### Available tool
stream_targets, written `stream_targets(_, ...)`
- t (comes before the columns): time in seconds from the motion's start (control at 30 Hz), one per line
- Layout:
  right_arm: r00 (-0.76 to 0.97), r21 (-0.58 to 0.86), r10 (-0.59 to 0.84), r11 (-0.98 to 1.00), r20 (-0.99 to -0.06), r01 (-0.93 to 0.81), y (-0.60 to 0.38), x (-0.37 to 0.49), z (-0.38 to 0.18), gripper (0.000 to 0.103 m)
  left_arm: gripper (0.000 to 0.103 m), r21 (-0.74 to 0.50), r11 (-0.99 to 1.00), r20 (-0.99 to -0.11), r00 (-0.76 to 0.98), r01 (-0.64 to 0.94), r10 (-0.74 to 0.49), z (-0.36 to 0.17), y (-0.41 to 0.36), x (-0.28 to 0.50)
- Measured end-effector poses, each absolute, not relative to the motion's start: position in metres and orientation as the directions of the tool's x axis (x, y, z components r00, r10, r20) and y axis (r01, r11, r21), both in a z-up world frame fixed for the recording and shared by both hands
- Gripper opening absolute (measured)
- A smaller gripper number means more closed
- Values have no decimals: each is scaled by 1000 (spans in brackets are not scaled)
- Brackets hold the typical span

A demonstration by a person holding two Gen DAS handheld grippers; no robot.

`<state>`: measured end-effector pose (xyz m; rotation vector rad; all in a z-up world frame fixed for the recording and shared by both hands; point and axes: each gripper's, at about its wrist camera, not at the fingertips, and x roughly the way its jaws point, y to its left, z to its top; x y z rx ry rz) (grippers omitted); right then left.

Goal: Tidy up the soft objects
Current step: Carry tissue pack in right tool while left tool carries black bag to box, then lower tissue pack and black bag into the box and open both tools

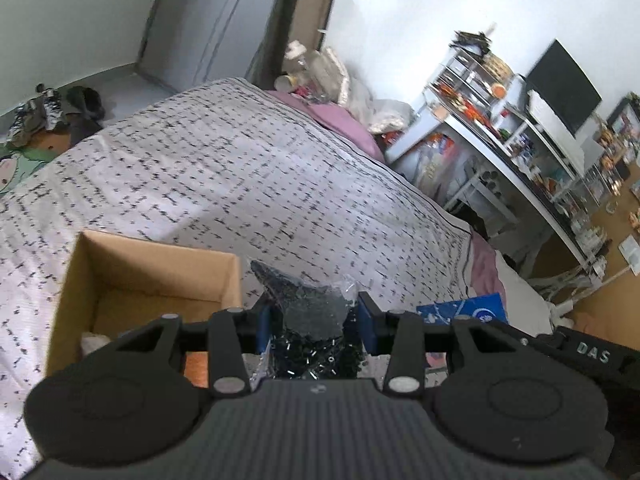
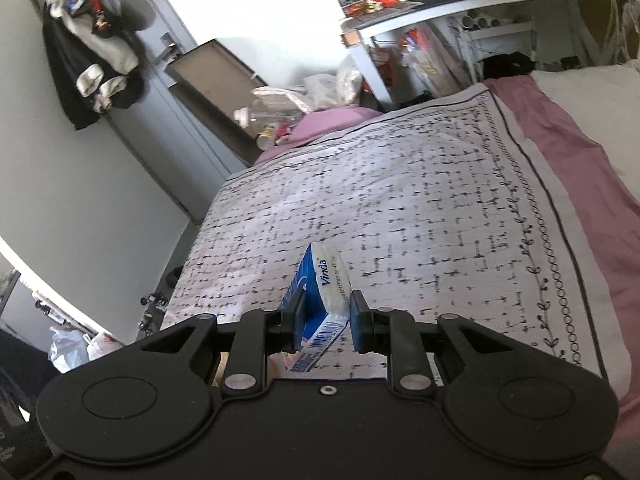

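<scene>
My left gripper (image 1: 314, 322) is shut on a clear plastic bag of small dark pieces (image 1: 310, 312), which bulges up between the blue pads above the bed. An open cardboard box (image 1: 148, 276) sits on the patterned bedspread just left of that gripper, with something pale low in its near corner. In the same view the blue tissue pack (image 1: 464, 310) shows at the right, beside the other gripper's black body. In the right wrist view my right gripper (image 2: 325, 322) is shut on that blue and white Vinda tissue pack (image 2: 320, 292), held tilted above the bedspread.
The white bedspread with dark marks (image 2: 400, 200) covers the bed over a pink sheet (image 2: 568, 152). A cluttered white desk with shelves (image 1: 500, 128) and a dark monitor (image 1: 564, 88) runs along the bed's right. Bags and bottles (image 2: 288, 108) lie at the headboard. Clothes hang on the door (image 2: 96, 60).
</scene>
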<state>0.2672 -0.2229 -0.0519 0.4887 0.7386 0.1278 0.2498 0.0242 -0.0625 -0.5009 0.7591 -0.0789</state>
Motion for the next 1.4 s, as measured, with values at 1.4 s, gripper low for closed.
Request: stream_targets(1.4,618,441,478,869,-624,-227,-71,294,-81,23,43,-529,760,-723,669,-378,-171,-145,140,271)
